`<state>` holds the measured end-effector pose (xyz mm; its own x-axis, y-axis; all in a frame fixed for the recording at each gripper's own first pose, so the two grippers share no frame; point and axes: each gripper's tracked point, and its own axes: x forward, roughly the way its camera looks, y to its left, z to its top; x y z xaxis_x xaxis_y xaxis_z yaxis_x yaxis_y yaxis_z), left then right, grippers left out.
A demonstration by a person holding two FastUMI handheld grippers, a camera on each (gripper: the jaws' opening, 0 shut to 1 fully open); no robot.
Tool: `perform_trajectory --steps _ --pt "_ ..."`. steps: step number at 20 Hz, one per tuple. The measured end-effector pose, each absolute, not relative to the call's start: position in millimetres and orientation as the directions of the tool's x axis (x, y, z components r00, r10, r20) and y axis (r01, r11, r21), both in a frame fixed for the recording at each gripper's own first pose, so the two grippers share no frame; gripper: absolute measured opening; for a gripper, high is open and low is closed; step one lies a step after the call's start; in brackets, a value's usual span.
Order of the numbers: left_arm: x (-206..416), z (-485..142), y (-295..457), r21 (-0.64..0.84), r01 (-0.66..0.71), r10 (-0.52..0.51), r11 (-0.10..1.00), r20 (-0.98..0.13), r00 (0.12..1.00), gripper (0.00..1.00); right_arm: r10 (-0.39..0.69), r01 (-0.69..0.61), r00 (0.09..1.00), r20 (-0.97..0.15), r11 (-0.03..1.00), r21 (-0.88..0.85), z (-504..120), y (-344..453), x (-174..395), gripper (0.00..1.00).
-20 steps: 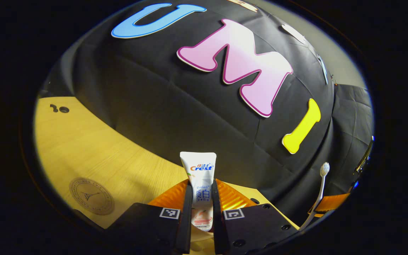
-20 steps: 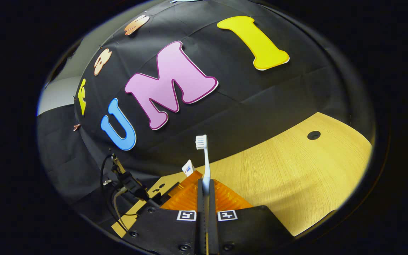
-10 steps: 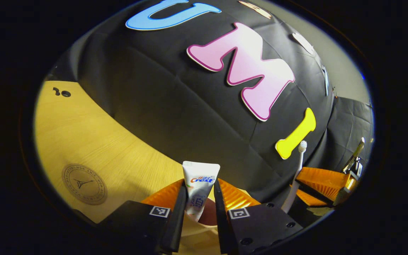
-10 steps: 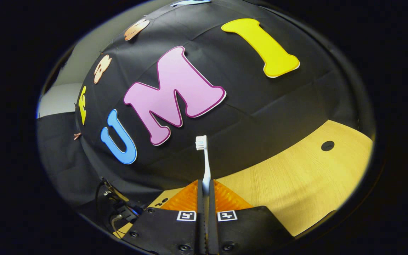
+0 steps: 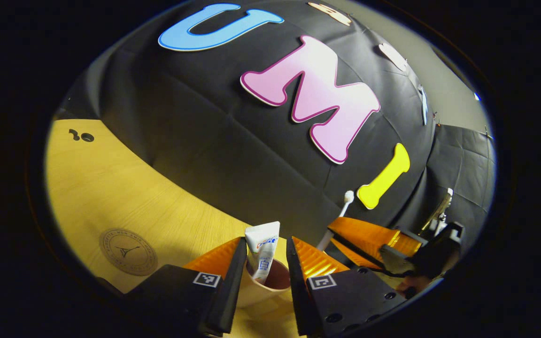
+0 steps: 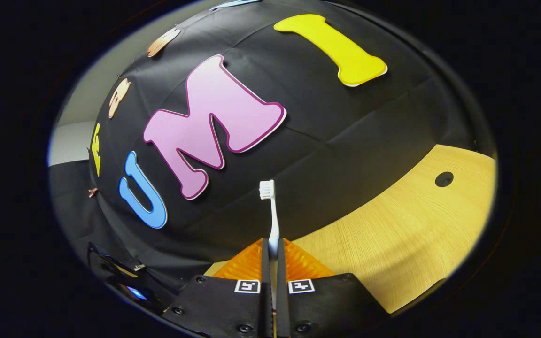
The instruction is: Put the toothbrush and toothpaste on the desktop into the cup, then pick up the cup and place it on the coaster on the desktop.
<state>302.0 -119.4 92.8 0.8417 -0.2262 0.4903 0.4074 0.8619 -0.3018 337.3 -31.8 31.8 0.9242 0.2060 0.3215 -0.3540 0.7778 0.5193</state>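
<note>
Left tool (image 5: pixel 265 263) is spread wide, nothing gripped; toothpaste (image 5: pixel 262 249) is already stood in the cup (image 5: pixel 261 291). Right tool (image 6: pixel 273 263) is clamped on the toothbrush (image 6: pixel 270 211). Cup could get tipped if it's clipped; coaster (image 5: pixel 128 251) sits at 9 o'clock.

Black claw (image 6: pixel 270 263) bodies — square markers, round screws.
</note>
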Motion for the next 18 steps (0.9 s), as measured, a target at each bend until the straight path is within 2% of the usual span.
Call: perform_trajectory --steps 6,15,18 --pt "258.4 97.7 -111.0 -0.273 0.396 -0.206 0.877 0.529 0.823 0.53 0.236 -0.337 0.937 0.258 0.805 0.488 5.0 -14.4 352.1 0.07" --pt "254.9 62.3 -83.0 -0.317 0.341 -0.176 0.885 0.451 0.875 0.53 0.244 -0.317 0.945 0.219 0.853 0.415 -15.6 -9.3 346.6 0.07" --pt "255.7 53.1 -77.9 -0.326 0.327 -0.165 0.887 0.436 0.884 0.53 0.246 -0.311 0.945 0.216 0.880 0.360 -20.8 -7.4 345.1 0.10"
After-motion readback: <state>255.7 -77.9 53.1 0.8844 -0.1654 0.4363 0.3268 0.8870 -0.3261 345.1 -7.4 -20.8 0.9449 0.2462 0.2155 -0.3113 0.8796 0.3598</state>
